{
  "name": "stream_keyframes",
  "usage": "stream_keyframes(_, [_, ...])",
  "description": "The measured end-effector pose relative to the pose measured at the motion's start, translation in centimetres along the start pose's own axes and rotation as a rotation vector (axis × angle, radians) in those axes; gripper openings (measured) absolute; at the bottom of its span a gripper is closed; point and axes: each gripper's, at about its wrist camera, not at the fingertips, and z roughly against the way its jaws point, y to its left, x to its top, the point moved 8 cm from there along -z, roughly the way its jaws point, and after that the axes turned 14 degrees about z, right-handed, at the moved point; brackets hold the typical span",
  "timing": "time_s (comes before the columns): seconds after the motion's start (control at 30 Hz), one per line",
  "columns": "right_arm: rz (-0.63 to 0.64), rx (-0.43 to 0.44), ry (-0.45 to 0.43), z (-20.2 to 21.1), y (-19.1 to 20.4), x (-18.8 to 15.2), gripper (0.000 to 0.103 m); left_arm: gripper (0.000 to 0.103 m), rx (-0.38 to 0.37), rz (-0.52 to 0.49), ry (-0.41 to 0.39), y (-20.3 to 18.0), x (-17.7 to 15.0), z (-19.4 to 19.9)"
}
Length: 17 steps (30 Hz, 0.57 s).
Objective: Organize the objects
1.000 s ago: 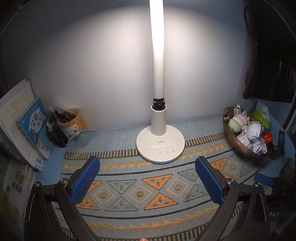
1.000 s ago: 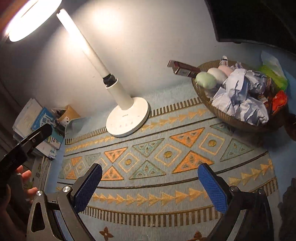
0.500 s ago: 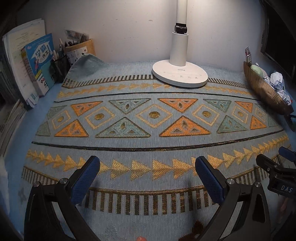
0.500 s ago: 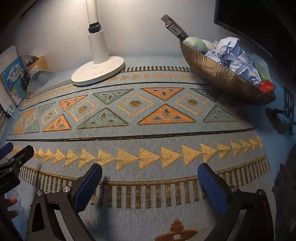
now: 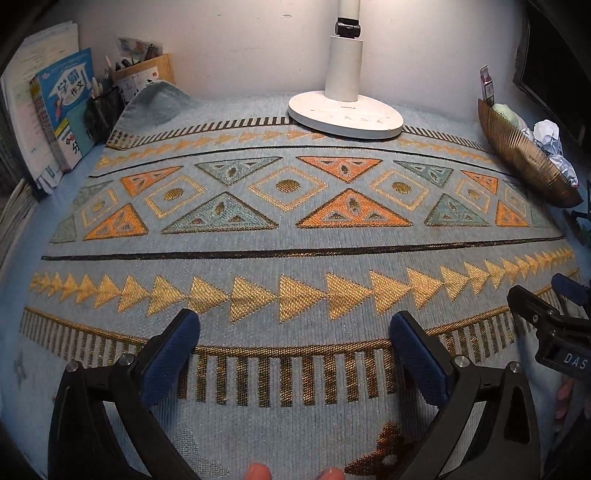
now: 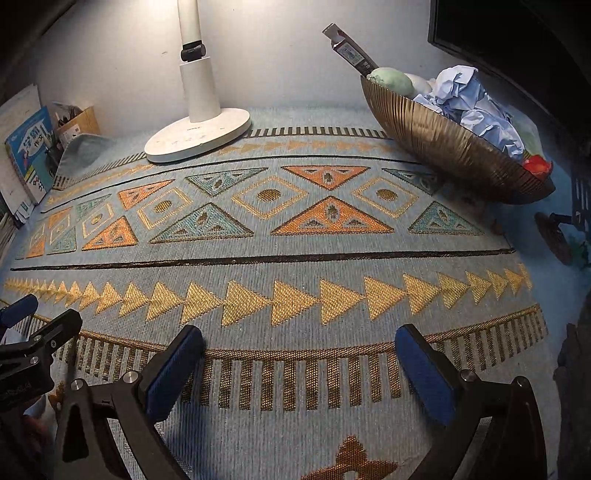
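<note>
A ribbed golden bowl [image 6: 450,147] stands at the right rear of the patterned mat [image 6: 295,251], full of crumpled paper [image 6: 476,107], green and pale round items [image 6: 391,81] and a dark wrapper [image 6: 349,48]. The left wrist view shows the same bowl [image 5: 524,162] at its right edge. My left gripper [image 5: 295,347] hovers open over the mat's near edge, nothing between its blue pads. My right gripper [image 6: 299,354] is open too, low over the same striped border, and the left wrist view catches its fingers [image 5: 546,314] at far right.
A white desk lamp base [image 5: 345,114] sits at the back centre. Books [image 5: 62,107] and a pen holder [image 5: 107,107] crowd the back left corner, where the mat curls up. A dark monitor [image 6: 517,33] hangs over the bowl. A small black stand [image 6: 557,236] lies right of the mat.
Both grippers tilted down from the lamp and wall toward the mat, then sank a little lower and closer to its near edge. Both stayed open and empty.
</note>
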Motion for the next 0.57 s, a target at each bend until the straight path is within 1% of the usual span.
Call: stream_keyframes(0.57, [0.0, 0.0, 0.0, 0.03, 0.02, -0.02, 0.103, 0.103, 0.001, 0.002, 0.0, -0.06, 0.22, -0.19])
